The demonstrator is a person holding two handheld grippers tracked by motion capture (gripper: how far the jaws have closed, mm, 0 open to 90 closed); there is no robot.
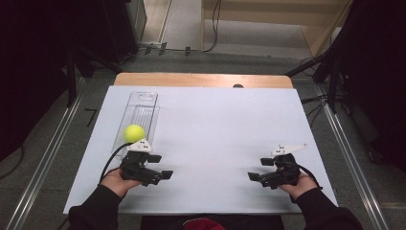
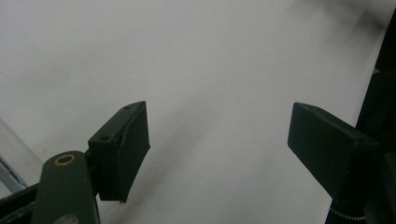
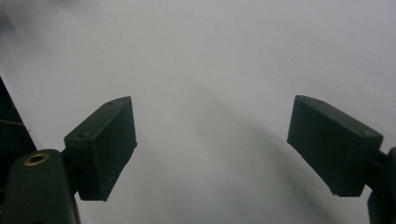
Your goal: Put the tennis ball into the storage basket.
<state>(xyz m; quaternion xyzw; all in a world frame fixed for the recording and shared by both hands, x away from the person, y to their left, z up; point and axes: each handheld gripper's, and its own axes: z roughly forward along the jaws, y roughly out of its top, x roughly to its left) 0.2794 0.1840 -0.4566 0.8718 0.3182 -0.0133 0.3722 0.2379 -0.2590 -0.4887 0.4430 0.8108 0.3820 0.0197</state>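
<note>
A laboratory or test bay set up for recording is indicated. A bench [image 1: 201, 80] with a wooden top is covered by a plain white sheet [image 1: 215, 124]. Metal floor rails [image 1: 45, 163] are laid along both sides of it. Dark stands [image 1: 72, 72] and black drapes [image 1: 28, 72] are placed to left and right. Loose cables [image 1: 210, 28] are run across a grey carpeted floor [image 1: 268, 62]. Pale wooden panelling [image 1: 287, 14] is seen at the rear.

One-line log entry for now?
left gripper: open, empty | right gripper: open, empty | ball: in clear tray
</note>
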